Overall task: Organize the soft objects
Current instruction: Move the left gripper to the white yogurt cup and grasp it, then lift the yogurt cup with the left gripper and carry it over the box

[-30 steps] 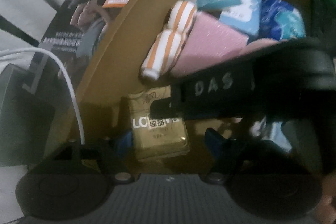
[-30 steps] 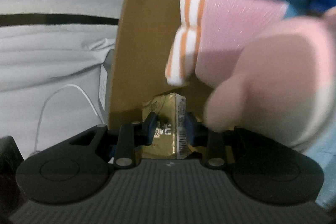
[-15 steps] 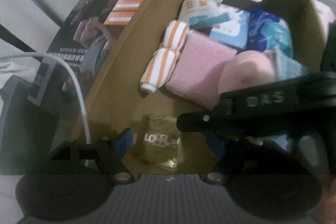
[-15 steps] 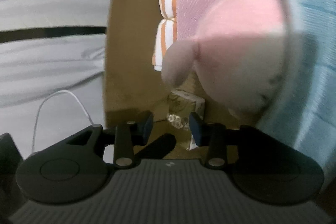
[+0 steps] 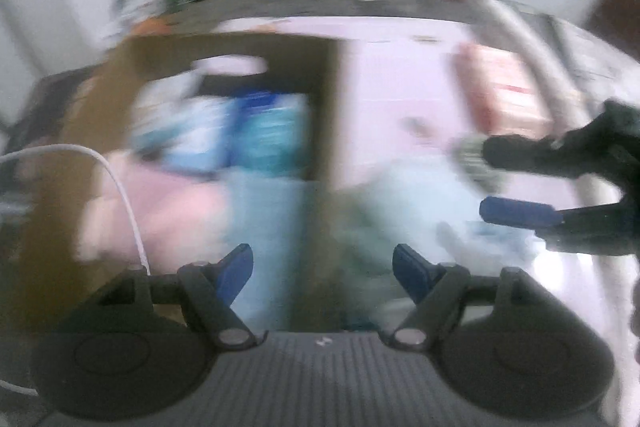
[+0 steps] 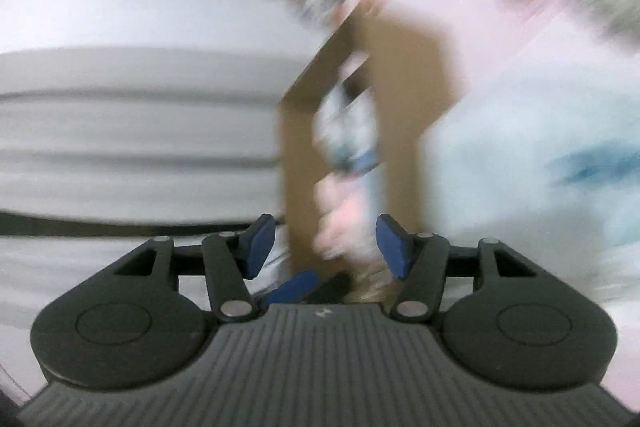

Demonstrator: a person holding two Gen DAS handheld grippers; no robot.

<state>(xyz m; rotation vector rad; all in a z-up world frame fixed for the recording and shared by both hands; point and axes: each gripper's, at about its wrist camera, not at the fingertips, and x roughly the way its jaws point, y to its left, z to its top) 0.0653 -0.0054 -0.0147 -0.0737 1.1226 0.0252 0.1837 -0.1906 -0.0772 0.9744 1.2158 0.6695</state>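
Both tools have lifted out of the box [image 5: 120,115], spread and empty. Right tool [image 5: 504,183] sits nearer the pale blue cloth [image 5: 420,195], which lies blurred ahead-right of the left tool [image 5: 322,265], beside the box.

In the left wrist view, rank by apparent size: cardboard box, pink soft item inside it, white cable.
1. cardboard box
2. pink soft item
3. white cable
Motion blur smears edges, so this is apparent size only.
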